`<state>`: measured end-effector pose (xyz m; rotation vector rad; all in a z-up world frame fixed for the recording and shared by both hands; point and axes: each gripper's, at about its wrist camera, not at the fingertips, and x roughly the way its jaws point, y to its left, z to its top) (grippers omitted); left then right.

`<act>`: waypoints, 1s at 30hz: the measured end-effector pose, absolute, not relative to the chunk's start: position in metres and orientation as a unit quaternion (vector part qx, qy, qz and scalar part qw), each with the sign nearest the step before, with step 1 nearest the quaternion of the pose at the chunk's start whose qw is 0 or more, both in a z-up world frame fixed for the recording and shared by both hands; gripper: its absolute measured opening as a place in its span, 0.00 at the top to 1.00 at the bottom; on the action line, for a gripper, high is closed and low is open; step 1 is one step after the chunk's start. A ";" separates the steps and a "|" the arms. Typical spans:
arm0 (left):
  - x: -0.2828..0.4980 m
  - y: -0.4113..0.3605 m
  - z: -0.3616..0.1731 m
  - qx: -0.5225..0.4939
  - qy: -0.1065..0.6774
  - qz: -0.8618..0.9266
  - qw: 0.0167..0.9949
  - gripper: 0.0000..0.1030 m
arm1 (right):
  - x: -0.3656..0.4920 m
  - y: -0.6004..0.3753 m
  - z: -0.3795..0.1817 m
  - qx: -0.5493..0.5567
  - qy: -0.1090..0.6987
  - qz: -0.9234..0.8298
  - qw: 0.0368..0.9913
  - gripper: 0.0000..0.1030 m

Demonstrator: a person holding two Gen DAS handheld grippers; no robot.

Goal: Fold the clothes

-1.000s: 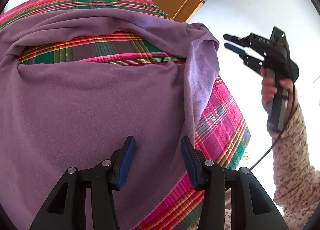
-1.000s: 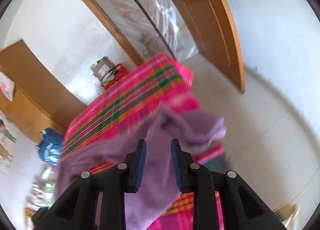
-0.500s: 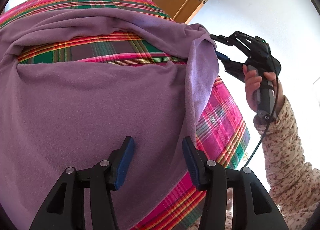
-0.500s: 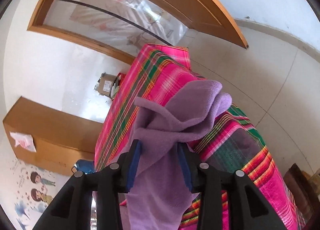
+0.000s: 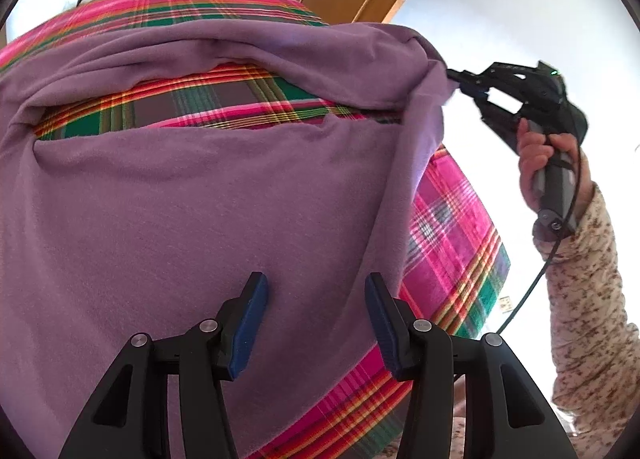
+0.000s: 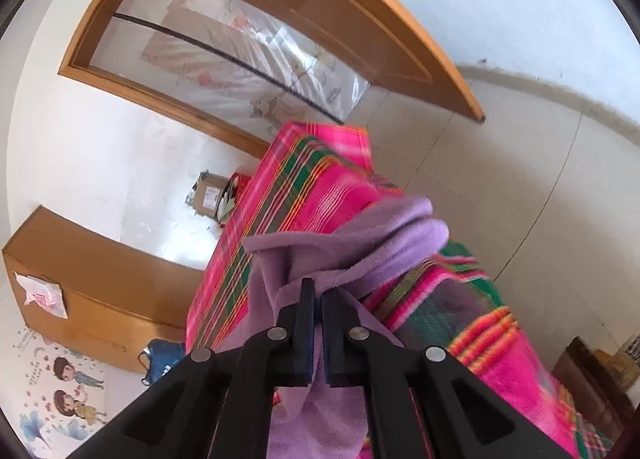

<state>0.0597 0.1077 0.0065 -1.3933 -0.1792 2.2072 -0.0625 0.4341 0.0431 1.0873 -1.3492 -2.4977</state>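
A purple garment (image 5: 192,195) lies spread over a table with a pink plaid cloth (image 5: 452,219); a gap in it shows the plaid. My left gripper (image 5: 316,299) hovers open over the garment's near part, nothing between its blue pads. At the table's far right corner my right gripper (image 5: 456,79), held by a hand in a floral sleeve, is shut on a bunched corner of the garment. In the right wrist view, the right gripper (image 6: 318,295) pinches the purple garment (image 6: 360,251), whose folds rise in front of the jaws.
A wooden door (image 6: 360,19) and a plastic-covered doorway (image 6: 260,55) stand beyond the table. A cardboard box (image 6: 210,195) sits on the floor by the wall. A wooden cabinet (image 6: 80,283) stands at the left. Pale tiled floor (image 6: 520,179) lies right of the table.
My right gripper came down onto the garment's far right corner and shut on it, pulling the fabric taut. The left gripper stayed in place, open.
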 end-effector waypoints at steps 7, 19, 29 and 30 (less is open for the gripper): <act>0.070 0.125 0.010 -0.507 -0.028 0.820 0.266 0.49 | -0.036 0.456 0.062 0.344 -0.418 -0.841 0.014 0.97; 0.074 0.122 0.008 -0.521 -0.046 0.802 0.288 0.50 | 0.021 0.487 0.047 0.335 -0.419 -0.843 -0.030 0.97; 0.081 0.121 0.008 -0.528 -0.047 0.795 0.295 0.50 | 0.058 0.498 0.026 0.331 -0.409 -0.848 -0.067 0.97; 0.081 0.120 0.008 -0.530 -0.051 0.793 0.297 0.50 | 0.060 0.498 0.024 0.332 -0.405 -0.849 -0.070 0.97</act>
